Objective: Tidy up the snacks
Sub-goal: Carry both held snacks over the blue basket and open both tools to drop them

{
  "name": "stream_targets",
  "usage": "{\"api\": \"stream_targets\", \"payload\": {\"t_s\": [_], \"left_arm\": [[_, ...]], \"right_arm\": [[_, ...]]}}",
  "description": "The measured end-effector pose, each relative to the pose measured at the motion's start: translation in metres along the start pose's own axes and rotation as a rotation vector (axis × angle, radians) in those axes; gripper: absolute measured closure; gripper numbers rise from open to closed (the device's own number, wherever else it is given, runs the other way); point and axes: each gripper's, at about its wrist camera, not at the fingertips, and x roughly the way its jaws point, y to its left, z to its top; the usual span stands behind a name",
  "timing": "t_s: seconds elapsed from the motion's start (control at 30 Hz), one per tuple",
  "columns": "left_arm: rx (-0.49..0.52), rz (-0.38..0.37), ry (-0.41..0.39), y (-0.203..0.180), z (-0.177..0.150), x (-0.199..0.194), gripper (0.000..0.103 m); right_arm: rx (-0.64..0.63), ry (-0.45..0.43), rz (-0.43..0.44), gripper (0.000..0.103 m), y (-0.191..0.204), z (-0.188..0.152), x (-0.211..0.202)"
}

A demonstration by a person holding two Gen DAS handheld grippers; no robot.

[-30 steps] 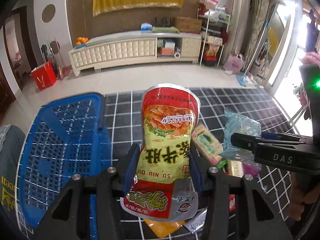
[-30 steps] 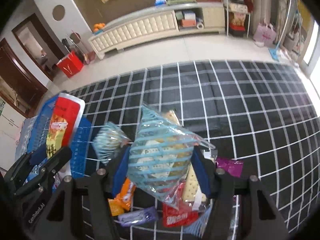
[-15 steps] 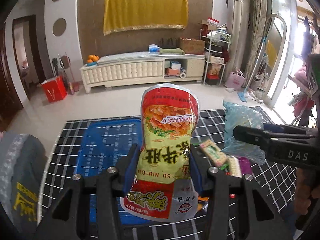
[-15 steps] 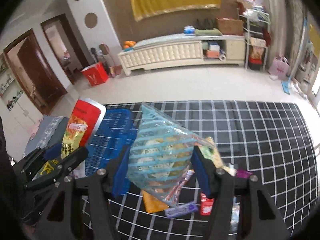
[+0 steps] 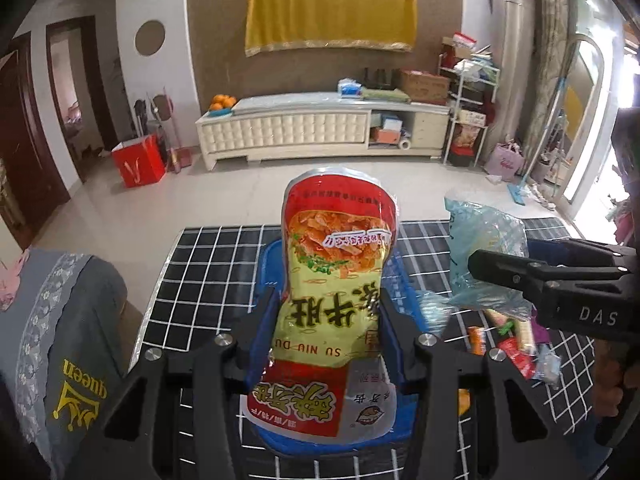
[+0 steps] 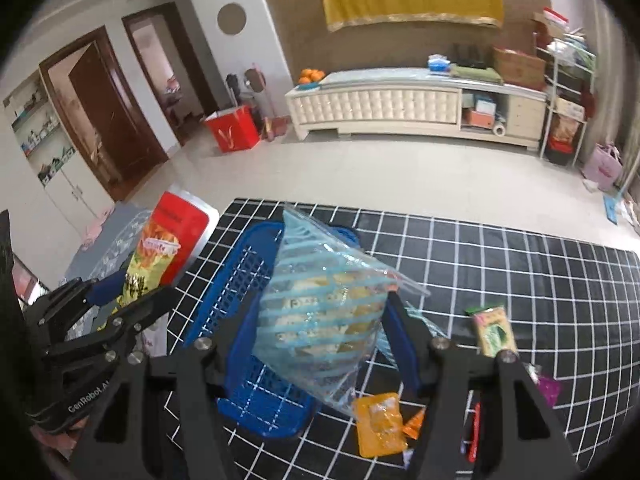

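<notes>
My left gripper (image 5: 330,316) is shut on a red and yellow snack bag (image 5: 336,264), held upright above the blue plastic basket (image 5: 406,284). To its right, my right gripper (image 5: 516,276) holds a light blue bag (image 5: 480,240). In the right wrist view, my right gripper (image 6: 324,332) is shut on that clear blue-striped bag of biscuits (image 6: 320,304), over the basket (image 6: 236,280). At the left edge of that view the left gripper (image 6: 120,308) carries the red and yellow bag (image 6: 160,244). The basket's inside looks bare where it shows.
Loose snacks lie on the black grid mat (image 6: 520,276) right of the basket: an orange packet (image 6: 378,424), a green packet (image 6: 494,330), red and purple ones (image 5: 520,356). A grey "queen" cushion (image 5: 60,340) sits left of the mat. Tiled floor lies beyond.
Both grippers have risen and drawn back with their bags still held. The basket has shifted from the left side to beneath the bags, and more of the room shows.
</notes>
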Motion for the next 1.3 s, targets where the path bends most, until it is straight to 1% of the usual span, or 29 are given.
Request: {"api": "stream_targets", "payload": {"t_s": [0.17,0.33,0.5,0.7,0.87,0.97,1.07,1.13,1.2,1.23,1.27,1.3], "left_arm": [[-0.017,0.004,0.053,0.013,0.0,0.035,0.058],[-0.03,-0.002,0.108,0.021,-0.007,0.066,0.058],[-0.038,-0.026,0.141,0.023,-0.009,0.092,0.059],[-0.041,-0.021,0.182,0.028,-0.007,0.12,0.06],[-0.025,-0.004,0.195,0.031,-0.005,0.131,0.058],[-0.018,0.0,0.196,0.032,-0.004,0.136,0.057],[-0.021,-0.006,0.198,0.032,-0.002,0.139,0.054],[-0.023,-0.007,0.197,0.033,-0.002,0.14,0.041],[-0.021,-0.008,0.194,0.033,-0.002,0.139,0.037],[-0.021,-0.002,0.19,0.034,-0.003,0.138,0.037],[-0.023,0.001,0.189,0.034,-0.003,0.136,0.037],[-0.027,0.001,0.188,0.035,-0.003,0.135,0.035]], "right_arm": [[-0.05,0.061,-0.013,0.038,0.009,0.008,0.034],[-0.095,0.112,-0.036,0.038,0.013,0.012,0.065],[-0.101,0.174,-0.03,0.038,0.012,0.015,0.092],[-0.123,0.202,-0.036,0.038,0.019,0.02,0.106],[-0.147,0.213,-0.06,0.037,0.018,0.026,0.116],[-0.136,0.227,-0.053,0.037,0.014,0.028,0.121],[-0.137,0.219,-0.052,0.035,0.012,0.029,0.121],[-0.147,0.209,-0.058,0.034,0.013,0.03,0.12],[-0.168,0.2,-0.065,0.031,0.016,0.03,0.116],[-0.17,0.187,-0.07,0.026,0.016,0.031,0.114],[-0.171,0.175,-0.068,0.019,0.016,0.032,0.112],[-0.167,0.167,-0.066,0.017,0.015,0.034,0.109]]}}
